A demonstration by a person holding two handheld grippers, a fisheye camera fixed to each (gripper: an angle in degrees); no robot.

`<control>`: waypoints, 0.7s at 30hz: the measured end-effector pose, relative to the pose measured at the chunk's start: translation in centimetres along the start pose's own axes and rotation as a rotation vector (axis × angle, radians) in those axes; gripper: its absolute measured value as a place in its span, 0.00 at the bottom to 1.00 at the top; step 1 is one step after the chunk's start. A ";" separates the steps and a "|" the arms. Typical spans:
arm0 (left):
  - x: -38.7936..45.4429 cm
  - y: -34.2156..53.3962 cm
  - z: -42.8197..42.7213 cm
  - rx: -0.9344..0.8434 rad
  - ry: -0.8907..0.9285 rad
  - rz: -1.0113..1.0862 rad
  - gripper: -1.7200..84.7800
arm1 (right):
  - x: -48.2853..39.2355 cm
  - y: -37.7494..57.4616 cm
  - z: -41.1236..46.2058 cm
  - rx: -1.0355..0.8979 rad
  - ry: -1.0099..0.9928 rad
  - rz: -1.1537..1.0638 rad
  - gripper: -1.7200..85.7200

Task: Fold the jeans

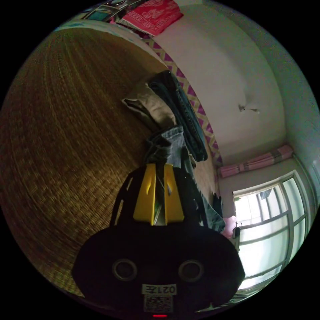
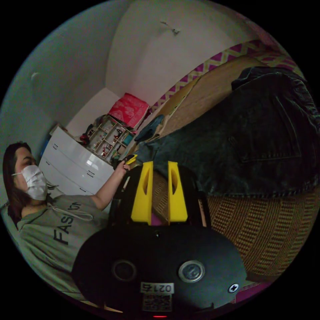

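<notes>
Two tools: the left tool [image 1: 159, 166] pinches a jeans [image 1: 170, 146] hem at 12 o'clock; the right tool [image 2: 159, 165] hangs slightly open, empty. Heavy, floppy denim across the woven mat [image 1: 66, 133]; grip the waistband.

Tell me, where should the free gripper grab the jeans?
Probably the waistband edge of the jeans, the thick stitched hem lying nearest the right gripper on the woven mat. Slide one of the fingers under that edge from the mat side; it lies flat and straight. The left gripper already pinches the far end.
</notes>
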State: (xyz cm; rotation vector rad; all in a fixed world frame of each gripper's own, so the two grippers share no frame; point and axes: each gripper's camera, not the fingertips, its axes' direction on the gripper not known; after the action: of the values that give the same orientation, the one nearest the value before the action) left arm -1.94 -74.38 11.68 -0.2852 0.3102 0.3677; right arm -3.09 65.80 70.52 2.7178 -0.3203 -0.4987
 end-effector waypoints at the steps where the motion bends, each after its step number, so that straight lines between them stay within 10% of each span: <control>1: -0.2 0.8 0.8 -0.001 0.011 -0.006 0.03 | 0.6 0.7 -1.0 0.015 0.001 0.009 0.10; 12: 15.0 13.9 4.2 0.125 -0.053 0.527 0.01 | 9.2 7.5 -12.2 0.161 0.014 0.119 0.09; 21: 33.8 40.7 21.0 0.113 -0.037 1.126 0.02 | 15.2 13.1 -23.2 0.302 0.010 0.127 0.08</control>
State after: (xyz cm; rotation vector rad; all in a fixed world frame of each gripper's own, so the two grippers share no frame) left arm 17.25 -20.79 10.44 0.0385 0.4351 1.4566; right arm 17.52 56.64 91.32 2.9620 -0.6052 -0.4308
